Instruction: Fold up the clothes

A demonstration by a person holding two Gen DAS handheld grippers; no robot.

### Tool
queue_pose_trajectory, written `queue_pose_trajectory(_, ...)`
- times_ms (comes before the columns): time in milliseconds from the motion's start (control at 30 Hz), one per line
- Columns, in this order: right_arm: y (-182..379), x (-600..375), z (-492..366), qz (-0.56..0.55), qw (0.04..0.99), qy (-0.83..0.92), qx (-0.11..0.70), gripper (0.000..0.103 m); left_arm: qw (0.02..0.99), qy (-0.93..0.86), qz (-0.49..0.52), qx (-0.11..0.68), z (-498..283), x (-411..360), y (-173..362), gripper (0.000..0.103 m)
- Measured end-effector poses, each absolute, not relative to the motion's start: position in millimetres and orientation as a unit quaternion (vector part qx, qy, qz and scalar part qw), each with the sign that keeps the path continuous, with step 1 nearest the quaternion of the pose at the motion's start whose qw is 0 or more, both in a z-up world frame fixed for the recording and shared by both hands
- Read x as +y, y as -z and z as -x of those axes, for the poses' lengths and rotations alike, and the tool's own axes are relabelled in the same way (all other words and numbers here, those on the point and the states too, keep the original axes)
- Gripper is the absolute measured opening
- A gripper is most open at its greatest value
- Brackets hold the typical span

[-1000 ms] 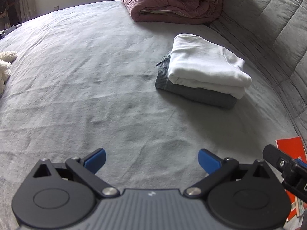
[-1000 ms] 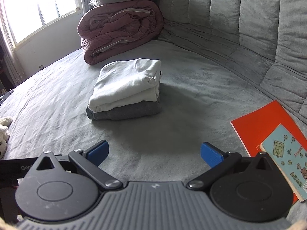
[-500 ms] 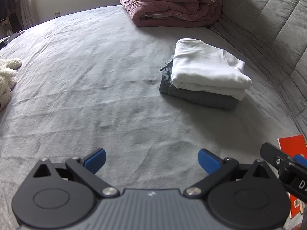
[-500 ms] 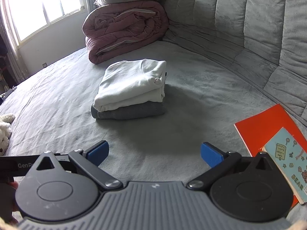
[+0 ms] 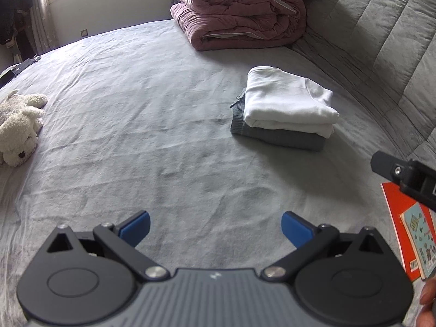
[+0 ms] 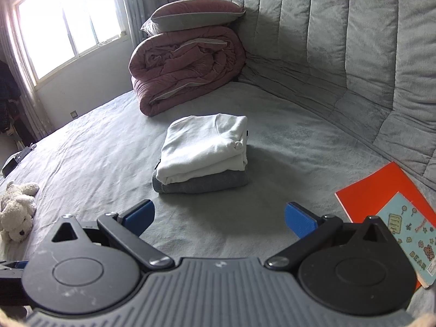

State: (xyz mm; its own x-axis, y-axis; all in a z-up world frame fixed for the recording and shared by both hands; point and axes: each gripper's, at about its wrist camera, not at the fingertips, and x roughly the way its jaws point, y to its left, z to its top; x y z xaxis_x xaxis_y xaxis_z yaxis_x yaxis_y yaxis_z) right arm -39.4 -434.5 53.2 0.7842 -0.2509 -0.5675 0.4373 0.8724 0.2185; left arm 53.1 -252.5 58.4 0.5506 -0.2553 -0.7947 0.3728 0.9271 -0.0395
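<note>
A folded white garment (image 5: pixel 288 103) (image 6: pixel 204 144) lies on top of a folded grey garment (image 5: pixel 275 133) (image 6: pixel 207 184), a neat stack on the grey bedsheet (image 5: pixel 136 109). My left gripper (image 5: pixel 215 227) is open and holds nothing, well short of the stack and to its left. My right gripper (image 6: pixel 219 218) is open too, with nothing between its blue pads, a little in front of the stack. Part of the right gripper's body (image 5: pixel 406 177) shows at the right edge of the left wrist view.
A rolled pink duvet (image 5: pixel 239 13) (image 6: pixel 188 65) with a pillow (image 6: pixel 193 13) on it sits at the bed's far end. A white plush dog (image 5: pixel 19 125) (image 6: pixel 16 212) lies at left. An orange folder (image 6: pixel 381 188) and a blue notebook (image 6: pixel 408 234) lie at right, by the grey padded headboard (image 6: pixel 340 27).
Both grippers have drawn back and tilted up from the stack, so it looks smaller and farther. The plush dog and the window have come into view. Both stay open.
</note>
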Motion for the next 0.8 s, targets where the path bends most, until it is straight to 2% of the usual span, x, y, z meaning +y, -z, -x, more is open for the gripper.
queue_pose_trajectory(600,-78,-369,81,-0.143,0.942,0.139,0.271,0.103,0.883,0.159,-0.028,0.441,-10,-177,-75,0.102)
queue_pose_trajectory(800,-69,-344,79,-0.141,0.943,0.116,0.279,0.103,0.891,0.140,-0.019,0.432,-4,-152,-73,0.102)
